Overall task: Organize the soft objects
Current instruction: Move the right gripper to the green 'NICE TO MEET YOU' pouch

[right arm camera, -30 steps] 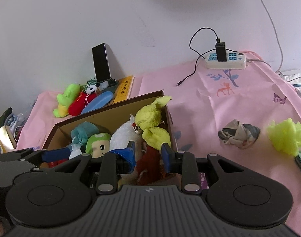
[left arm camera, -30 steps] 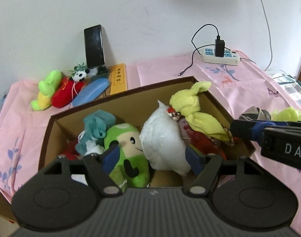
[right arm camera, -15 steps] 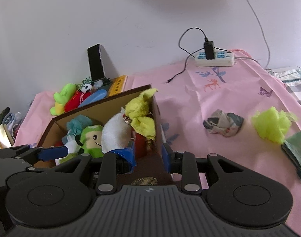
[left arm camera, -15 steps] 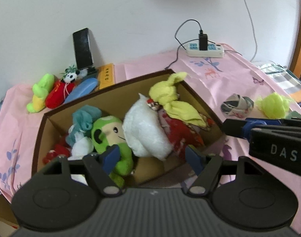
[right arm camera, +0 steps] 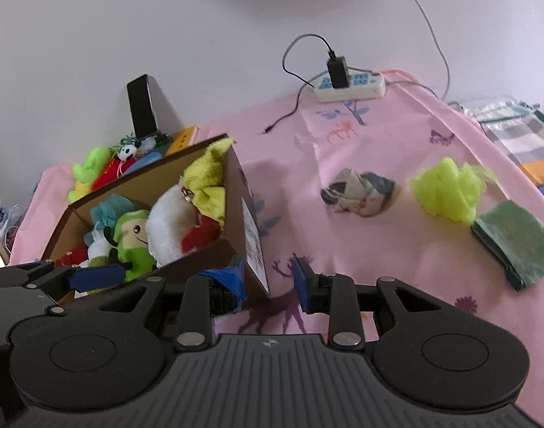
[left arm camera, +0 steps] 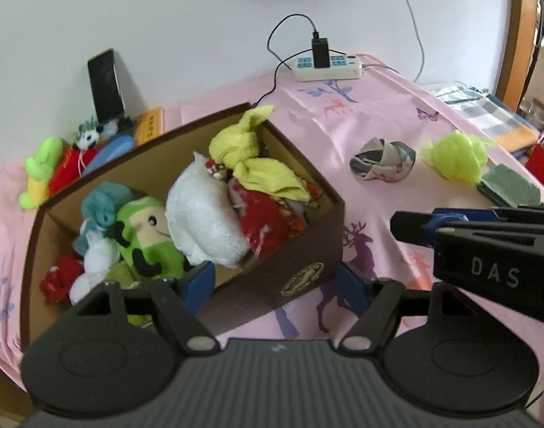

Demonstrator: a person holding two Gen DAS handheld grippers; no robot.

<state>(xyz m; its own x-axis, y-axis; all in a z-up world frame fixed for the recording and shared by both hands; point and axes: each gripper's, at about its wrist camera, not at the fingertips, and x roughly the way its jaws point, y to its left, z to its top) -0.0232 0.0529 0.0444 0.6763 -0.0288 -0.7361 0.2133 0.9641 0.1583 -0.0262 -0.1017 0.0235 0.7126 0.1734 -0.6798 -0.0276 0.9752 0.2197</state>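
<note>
Box (right arm camera: 236,192), already heaped with toys, is the landmark: the left gripper (left arm camera: 272,281) hangs spread and empty over its near corner. To the box's right lie the rag ball (right arm camera: 357,192), yellow puff (right arm camera: 446,189) and green cloth (right arm camera: 514,242). The right gripper (right arm camera: 268,281), jaws just opening with nothing between them, is nearer these, which lie ahead and to its right.

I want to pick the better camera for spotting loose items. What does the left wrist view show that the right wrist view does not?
Only the left wrist view shows the box's gold emblem and wooden frame at the far right.

Only the right wrist view shows the white label on the box's side.

Both show the patterned cloth ball, neon yellow puff, green pad and power strip.
</note>
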